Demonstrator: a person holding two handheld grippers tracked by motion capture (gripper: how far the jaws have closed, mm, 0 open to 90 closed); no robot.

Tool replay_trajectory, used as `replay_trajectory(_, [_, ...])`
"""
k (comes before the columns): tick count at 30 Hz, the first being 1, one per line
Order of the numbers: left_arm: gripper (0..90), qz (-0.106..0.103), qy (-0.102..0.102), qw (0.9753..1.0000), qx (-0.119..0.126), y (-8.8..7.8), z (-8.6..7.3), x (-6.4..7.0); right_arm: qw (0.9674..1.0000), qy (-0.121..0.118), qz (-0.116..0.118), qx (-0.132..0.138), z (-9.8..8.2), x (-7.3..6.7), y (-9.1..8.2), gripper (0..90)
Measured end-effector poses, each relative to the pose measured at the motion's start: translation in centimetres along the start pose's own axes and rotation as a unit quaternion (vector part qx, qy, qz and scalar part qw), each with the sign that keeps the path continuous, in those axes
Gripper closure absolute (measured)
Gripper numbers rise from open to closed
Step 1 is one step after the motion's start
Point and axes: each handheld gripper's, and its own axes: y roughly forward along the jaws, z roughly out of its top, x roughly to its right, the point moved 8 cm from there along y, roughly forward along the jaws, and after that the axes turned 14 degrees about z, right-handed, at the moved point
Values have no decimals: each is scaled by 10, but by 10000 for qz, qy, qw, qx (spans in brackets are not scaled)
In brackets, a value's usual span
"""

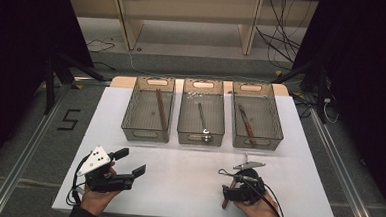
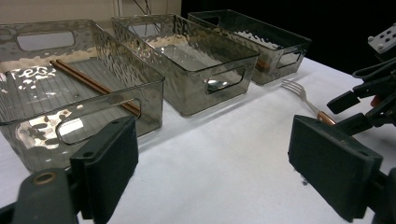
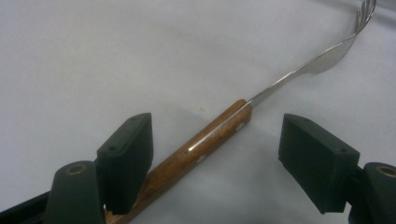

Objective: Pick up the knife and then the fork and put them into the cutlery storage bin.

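Fork (image 3: pixel 219 130) lies between right gripper (image 3: pixel 215 163) jaws (wide apart) — untouched.

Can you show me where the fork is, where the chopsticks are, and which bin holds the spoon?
fork (image 3: pixel 210 135): right gripper view, on its wooden handle.
chopsticks (image 2: pixel 93 84): left gripper view, mid-length, inside the nearest bin.
middle bin (image 1: pixel 200 137): high view, on its front wall; the spoon lies inside.

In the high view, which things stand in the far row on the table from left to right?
Bin with chopsticks → bin with spoon → bin with knife.
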Motion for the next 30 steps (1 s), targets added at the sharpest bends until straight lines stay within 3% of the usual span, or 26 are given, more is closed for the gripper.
replay_trajectory(13, [157, 11, 0, 10000, 15, -1, 0, 1, 9998, 63, 56, -177, -4, 2, 6, 290])
replay_trajectory(24, [157, 15, 2, 10000, 24, -2, 0, 0, 9996, 161, 116, -204, -7, 7, -2, 508])
replay_trajectory(30, [157, 21, 3, 10000, 22, -3, 0, 0, 9994, 212, 173, -222, -9, 10, -5, 566])
